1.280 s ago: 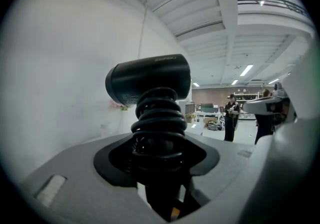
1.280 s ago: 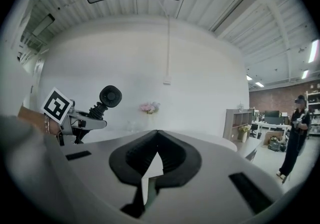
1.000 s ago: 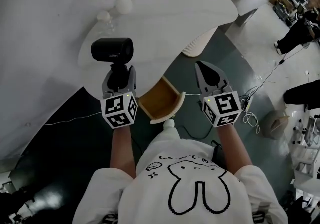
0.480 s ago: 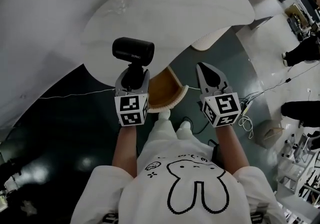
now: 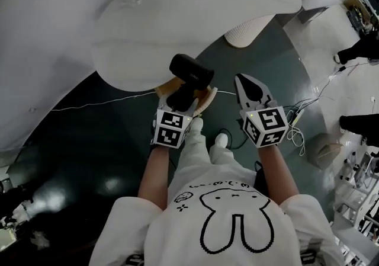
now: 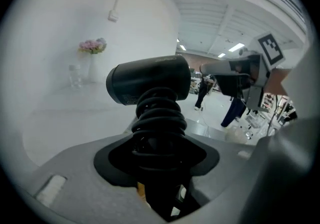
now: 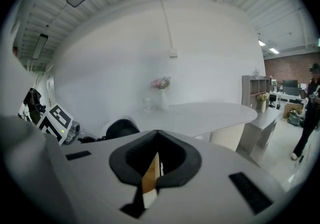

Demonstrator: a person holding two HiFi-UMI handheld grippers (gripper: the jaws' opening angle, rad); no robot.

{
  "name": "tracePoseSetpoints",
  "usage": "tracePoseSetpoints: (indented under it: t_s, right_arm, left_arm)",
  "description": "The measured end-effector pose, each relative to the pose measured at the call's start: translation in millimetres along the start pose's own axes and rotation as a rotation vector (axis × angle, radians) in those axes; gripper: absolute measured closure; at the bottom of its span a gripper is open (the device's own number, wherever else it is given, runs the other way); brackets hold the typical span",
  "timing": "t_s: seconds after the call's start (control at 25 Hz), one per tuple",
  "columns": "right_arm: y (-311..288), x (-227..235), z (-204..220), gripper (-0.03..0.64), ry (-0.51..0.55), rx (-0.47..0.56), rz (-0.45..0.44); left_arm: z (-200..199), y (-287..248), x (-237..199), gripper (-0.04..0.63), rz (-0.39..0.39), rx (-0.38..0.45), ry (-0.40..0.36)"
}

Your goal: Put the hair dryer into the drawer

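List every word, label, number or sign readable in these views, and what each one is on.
Nothing can be read as text.
On the black hair dryer: a small pale label on the barrel, too blurred to read.
On the white T-shirt: a scribbled line above the rabbit drawing, illegible.
On the marker cubes: black-and-white square patterns only, no words.
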State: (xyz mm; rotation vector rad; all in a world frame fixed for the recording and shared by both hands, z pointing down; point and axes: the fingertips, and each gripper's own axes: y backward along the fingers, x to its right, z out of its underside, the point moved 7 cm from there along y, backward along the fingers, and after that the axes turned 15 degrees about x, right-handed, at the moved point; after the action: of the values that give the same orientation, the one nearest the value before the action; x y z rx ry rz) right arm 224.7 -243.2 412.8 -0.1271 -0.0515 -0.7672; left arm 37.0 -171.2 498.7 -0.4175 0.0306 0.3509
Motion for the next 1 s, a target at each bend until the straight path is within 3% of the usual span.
tracePoseSetpoints:
  t_s: [0.2,0.4,0.64,0.76,1.0]
  right_arm:
    - [10.9,4.8,7.7,0.617,-0.011,-0.016,0.002]
    - [16.8,8.6,19.3,0.617,-0.031,-0.045,0.032]
    - [20.3,10.4,25.6,0.617,-0.031,-0.07,0.054]
    - [23.5,14.2,27.5,0.617,-0.031,-0.084,0.076]
    - [26.5,19.4,28.6,0.617,-0.029,-0.095,0.092]
  left_arm:
    - [20.0,-13.8,19.1,0.351,0.137,-0.133,0.019]
    - [40.4,-26.1,15.5,0.351,0.206,-0.258,0.022]
    - [66.6,-43.8,-4.8,0.351,0.184,-0.442,0.086]
    - [81.5,-50.9,-11.2,0.351,0.182,-0.533,0.073]
    - [99.7,-67.0,-18.8,0.351,0.137,-0.622,0.061]
